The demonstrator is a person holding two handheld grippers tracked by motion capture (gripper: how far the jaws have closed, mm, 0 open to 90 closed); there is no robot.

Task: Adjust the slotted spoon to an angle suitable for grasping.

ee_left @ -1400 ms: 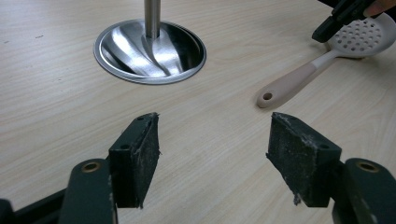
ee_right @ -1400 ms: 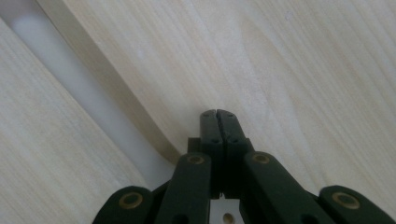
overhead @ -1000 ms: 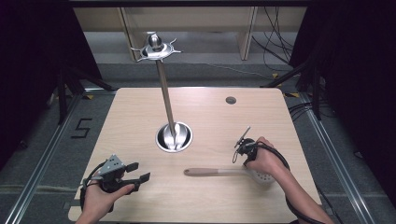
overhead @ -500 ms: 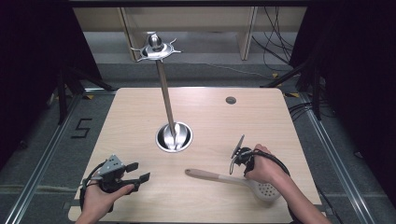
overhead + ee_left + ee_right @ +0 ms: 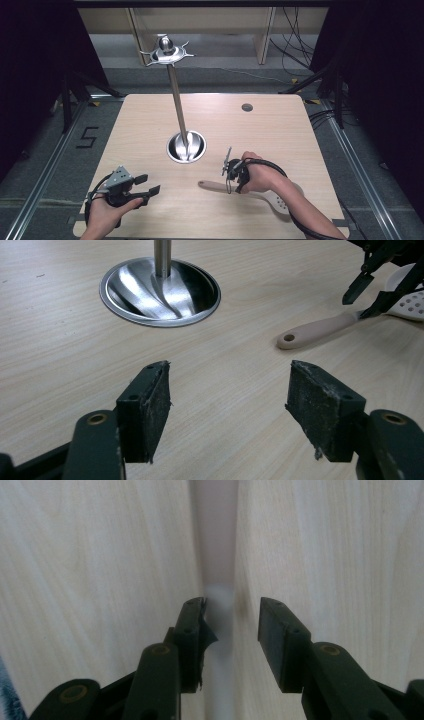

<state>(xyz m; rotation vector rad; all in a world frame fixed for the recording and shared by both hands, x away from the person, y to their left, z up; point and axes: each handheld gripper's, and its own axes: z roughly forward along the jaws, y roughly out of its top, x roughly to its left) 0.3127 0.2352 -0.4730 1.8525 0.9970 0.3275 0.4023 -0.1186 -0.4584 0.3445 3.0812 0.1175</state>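
High view: the slotted spatula (image 5: 260, 192) is seen lying flat on the counter (image 5: 280, 130), near its front right edge, handle pointed toward the metal stand (image 5: 186, 147). The right gripper (image 5: 229, 172) is poised over the handle; its fingers have just been opening and are released, the handle lying between them ungripped. The left gripper (image 5: 145, 186) is held released over bare counter, well apart.
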